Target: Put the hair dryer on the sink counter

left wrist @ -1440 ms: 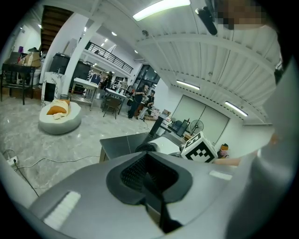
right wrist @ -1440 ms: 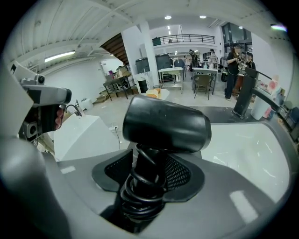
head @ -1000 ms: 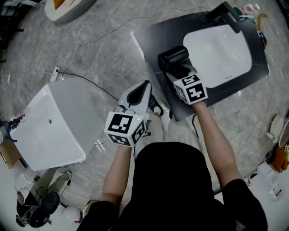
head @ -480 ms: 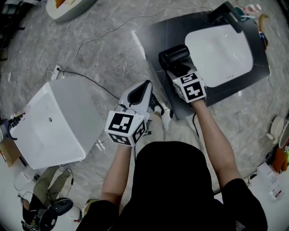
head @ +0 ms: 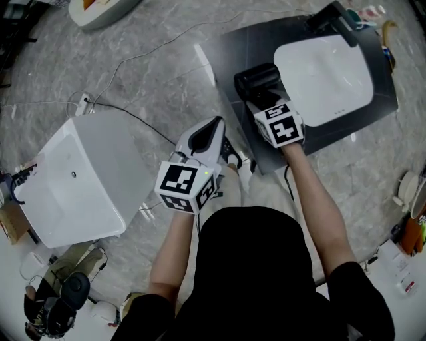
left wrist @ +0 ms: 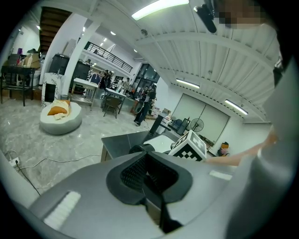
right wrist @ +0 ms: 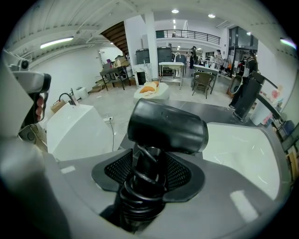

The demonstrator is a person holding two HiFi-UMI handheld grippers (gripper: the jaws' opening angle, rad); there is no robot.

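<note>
The black hair dryer (head: 256, 80) hangs over the near left part of the dark sink counter (head: 226, 50), beside the white basin (head: 326, 70). My right gripper (head: 261, 101) is shut on its handle. In the right gripper view the handle with its coiled cord (right wrist: 142, 179) sits between the jaws and the dryer's barrel (right wrist: 168, 126) points across them. My left gripper (head: 213, 128) hovers over the floor to the left of the counter, jaws shut with nothing in them; its dark pads (left wrist: 135, 170) meet in the left gripper view.
A black faucet (head: 329, 16) and small bottles (head: 369, 13) stand at the counter's far end. A white box (head: 80, 176) sits on the marble floor at the left, with a thin cable (head: 140, 123) and a power strip (head: 83, 103) near it. A round cushion (head: 100, 10) lies at the top left.
The right gripper with the hair dryer has edged slightly farther over the counter. The left gripper has stayed where it was.
</note>
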